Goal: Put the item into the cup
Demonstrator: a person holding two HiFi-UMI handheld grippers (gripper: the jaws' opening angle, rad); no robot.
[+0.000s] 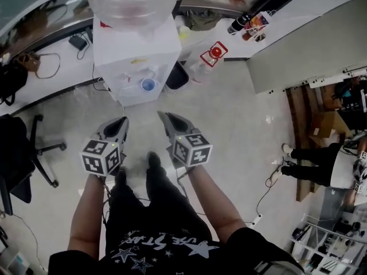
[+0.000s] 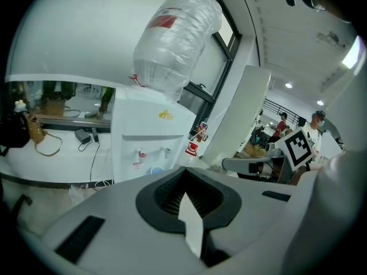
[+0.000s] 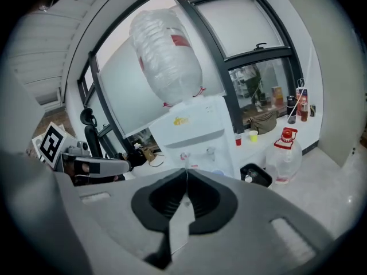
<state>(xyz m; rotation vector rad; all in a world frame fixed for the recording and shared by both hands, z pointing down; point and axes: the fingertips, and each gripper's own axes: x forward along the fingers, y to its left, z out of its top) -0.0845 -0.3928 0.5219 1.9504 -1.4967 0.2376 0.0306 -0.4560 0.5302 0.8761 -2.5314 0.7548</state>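
Observation:
A white water dispenser [image 1: 135,50] with a big clear bottle [image 1: 129,2] on top stands on the floor in front of me. A small blue cup [image 1: 148,85] sits in its tap recess, also seen in the left gripper view as the blue cup [image 2: 156,170] and in the right gripper view as the blue cup [image 3: 218,172]. My left gripper [image 1: 122,121] and right gripper [image 1: 162,116] hang side by side at waist height, short of the dispenser, both pointing at it. In each gripper view the jaws are shut with nothing between them. No loose item shows.
A black bin [image 1: 176,78] and a clear jug with a red cap [image 1: 211,59] stand right of the dispenser. An office chair [image 1: 23,153] is at the left. A person [image 1: 321,156] stands at the right. Cables trail on the floor [image 1: 266,193].

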